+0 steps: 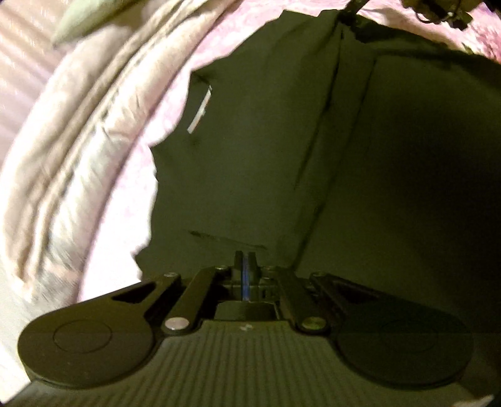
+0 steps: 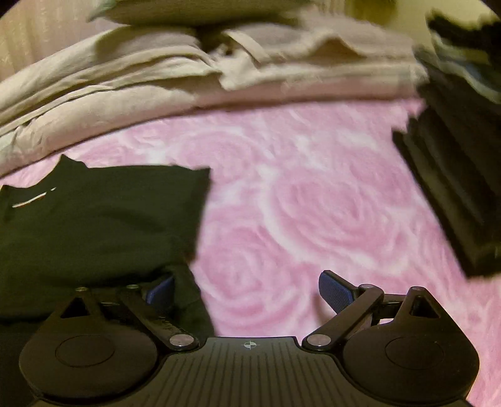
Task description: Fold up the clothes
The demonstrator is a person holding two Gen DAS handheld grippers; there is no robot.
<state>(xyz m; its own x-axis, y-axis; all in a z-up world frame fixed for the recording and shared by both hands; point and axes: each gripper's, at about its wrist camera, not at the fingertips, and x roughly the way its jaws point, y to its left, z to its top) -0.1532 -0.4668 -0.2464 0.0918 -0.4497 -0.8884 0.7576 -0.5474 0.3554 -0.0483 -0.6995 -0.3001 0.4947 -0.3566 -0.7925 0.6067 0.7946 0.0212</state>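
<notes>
Matt dark cloth garment (image 2: 103,213) on a fuzzy pink rose-embossed blanket (image 2: 313,194).

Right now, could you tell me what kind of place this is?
Probably a bedroom: a dark garment lies on a pink rose-patterned blanket, with a folded beige duvet and a pillow behind it.

The place is a bedroom in a home. The work surface is a bed covered by a pink blanket (image 2: 313,194) with a large rose pattern. A folded beige duvet (image 2: 188,75) lies bunched along its far edge, with a pale pillow (image 2: 194,12) resting on top. A stack of dark folded clothes (image 2: 454,175) sits on the blanket at the right.
</notes>
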